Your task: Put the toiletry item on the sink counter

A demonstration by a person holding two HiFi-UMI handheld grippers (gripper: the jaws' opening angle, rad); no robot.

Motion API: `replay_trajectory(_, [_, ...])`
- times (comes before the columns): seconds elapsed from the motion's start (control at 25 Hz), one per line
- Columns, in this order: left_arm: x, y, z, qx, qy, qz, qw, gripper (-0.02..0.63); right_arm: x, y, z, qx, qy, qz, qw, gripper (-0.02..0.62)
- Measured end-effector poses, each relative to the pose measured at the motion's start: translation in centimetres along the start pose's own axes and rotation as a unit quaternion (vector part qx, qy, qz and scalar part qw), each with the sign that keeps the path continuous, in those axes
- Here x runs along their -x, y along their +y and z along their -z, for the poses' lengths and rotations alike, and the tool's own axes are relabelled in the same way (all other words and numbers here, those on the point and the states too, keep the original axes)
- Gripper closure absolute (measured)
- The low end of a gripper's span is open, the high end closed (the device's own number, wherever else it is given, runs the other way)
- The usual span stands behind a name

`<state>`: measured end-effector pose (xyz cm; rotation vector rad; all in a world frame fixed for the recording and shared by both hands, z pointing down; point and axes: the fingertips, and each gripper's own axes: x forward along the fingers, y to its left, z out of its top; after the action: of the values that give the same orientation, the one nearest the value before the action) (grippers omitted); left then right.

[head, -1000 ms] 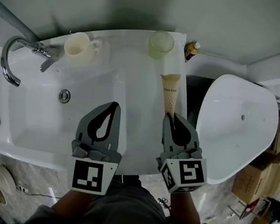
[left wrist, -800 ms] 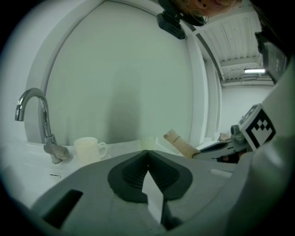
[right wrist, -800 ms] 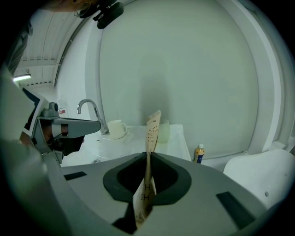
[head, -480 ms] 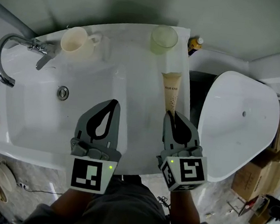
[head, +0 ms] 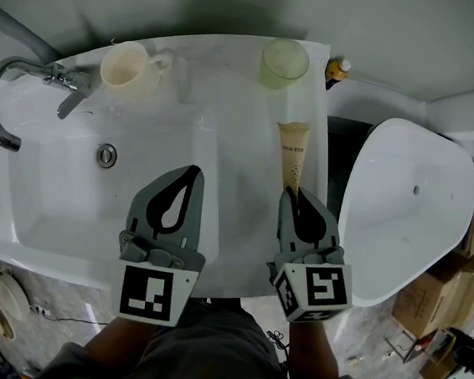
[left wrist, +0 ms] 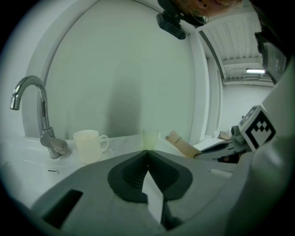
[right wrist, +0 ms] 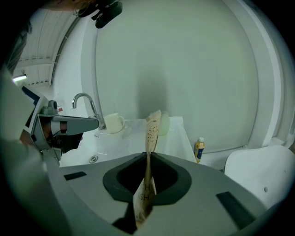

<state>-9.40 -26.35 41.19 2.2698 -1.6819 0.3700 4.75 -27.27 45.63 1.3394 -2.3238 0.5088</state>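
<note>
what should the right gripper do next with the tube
Probably lower the tube onto the bare counter right of the basin, short of the cup, then open. The right gripper is shut on its tail end, and the tube points along that strip.

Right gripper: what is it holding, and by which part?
A tan toiletry tube, pinched between its jaws at the end nearer the person.

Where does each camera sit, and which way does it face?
Head view: on the person's head, looking down at the sink counter, left tool, right tool, lap.
Left gripper view: on the left tool, facing the wall past its shut jaws.
Right gripper view: on the right tool, facing the wall, jaws shut on the tube.
Both gripper views share the mug and faucet.
</note>
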Motion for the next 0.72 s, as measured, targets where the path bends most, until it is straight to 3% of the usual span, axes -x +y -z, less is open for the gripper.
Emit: replay_trajectory(0.72, [-1.5,1.2,1.1,0.004,0.012,0.004,0.9999,0.595,-1.6,-0.5,1.4,-0.002,0.023,0.004,1.000,0.561])
